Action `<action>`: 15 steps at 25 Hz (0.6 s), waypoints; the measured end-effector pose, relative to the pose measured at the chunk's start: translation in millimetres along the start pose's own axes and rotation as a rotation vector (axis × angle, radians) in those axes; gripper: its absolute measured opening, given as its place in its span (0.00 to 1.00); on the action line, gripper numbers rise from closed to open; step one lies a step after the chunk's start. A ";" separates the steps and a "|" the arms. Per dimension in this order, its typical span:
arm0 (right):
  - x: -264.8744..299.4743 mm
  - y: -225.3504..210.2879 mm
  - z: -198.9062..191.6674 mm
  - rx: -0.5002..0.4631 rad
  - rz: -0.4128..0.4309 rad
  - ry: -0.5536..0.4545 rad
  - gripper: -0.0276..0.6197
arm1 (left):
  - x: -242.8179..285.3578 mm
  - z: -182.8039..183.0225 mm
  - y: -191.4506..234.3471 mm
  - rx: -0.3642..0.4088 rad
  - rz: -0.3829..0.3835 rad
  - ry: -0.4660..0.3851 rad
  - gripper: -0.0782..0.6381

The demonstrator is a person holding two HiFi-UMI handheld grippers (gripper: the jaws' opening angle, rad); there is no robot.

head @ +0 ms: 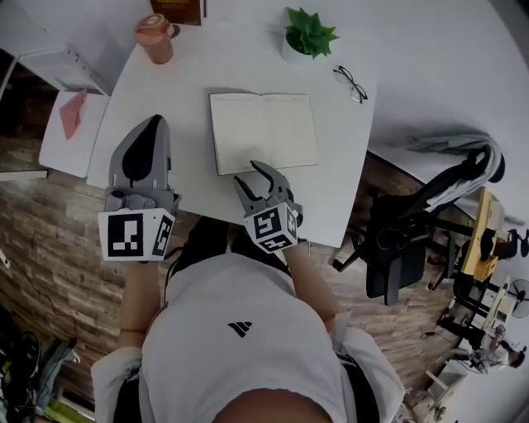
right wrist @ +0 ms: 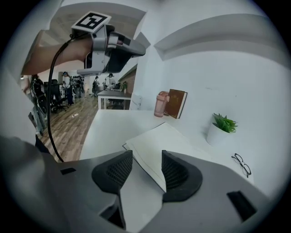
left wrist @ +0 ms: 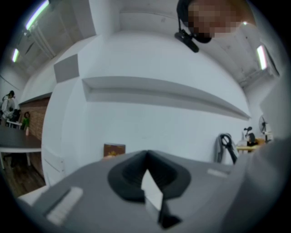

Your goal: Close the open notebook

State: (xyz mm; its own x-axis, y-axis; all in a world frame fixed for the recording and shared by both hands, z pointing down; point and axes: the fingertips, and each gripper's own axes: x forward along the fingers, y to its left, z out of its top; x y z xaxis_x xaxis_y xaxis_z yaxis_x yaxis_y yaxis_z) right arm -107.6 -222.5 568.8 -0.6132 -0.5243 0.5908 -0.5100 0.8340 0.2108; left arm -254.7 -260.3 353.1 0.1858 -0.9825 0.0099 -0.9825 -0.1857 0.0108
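The open notebook (head: 263, 130) lies flat on the white table (head: 165, 91), blank cream pages up. My right gripper (head: 246, 172) hovers at the notebook's near edge, left of its middle, tilted down, jaws open and holding nothing. In the right gripper view the notebook (right wrist: 154, 139) shows its near corner in the gap of the right gripper (right wrist: 146, 159). My left gripper (head: 154, 124) is shut and held above the table to the left of the notebook, apart from it. In the left gripper view the left gripper (left wrist: 146, 157) points level at the white wall.
At the table's far edge stand a pink cup (head: 155, 38), a brown book (head: 177, 10) and a potted plant (head: 307, 35). Glasses (head: 351, 83) lie right of the notebook. A black chair (head: 405, 240) stands at the right, and a red sheet (head: 73, 114) lies on a white side surface at the left.
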 end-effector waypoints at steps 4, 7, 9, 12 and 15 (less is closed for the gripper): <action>14.7 8.1 -12.2 -0.084 -0.022 0.059 0.39 | 5.9 -3.6 9.1 0.003 -0.013 0.010 0.12; 26.3 10.9 -17.2 -0.130 -0.053 0.090 0.41 | 9.0 -4.2 15.2 0.009 -0.020 0.013 0.12; 33.9 12.0 -18.3 -0.141 -0.071 0.102 0.41 | 10.1 -4.4 19.5 0.012 -0.024 0.014 0.12; 43.5 10.8 -16.2 -0.143 -0.105 0.108 0.41 | 11.7 -5.3 25.5 0.017 -0.031 0.017 0.12; 50.2 11.3 -16.6 -0.155 -0.121 0.122 0.41 | 14.5 -6.3 29.4 0.020 -0.041 0.019 0.12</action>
State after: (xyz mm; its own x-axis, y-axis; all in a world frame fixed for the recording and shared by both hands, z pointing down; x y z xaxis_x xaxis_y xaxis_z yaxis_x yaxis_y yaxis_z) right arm -134.1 -236.6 613.7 -0.4711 -0.6049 0.6419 -0.4708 0.7879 0.3970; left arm -280.8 -280.0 359.9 0.2258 -0.9737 0.0292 -0.9741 -0.2261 -0.0081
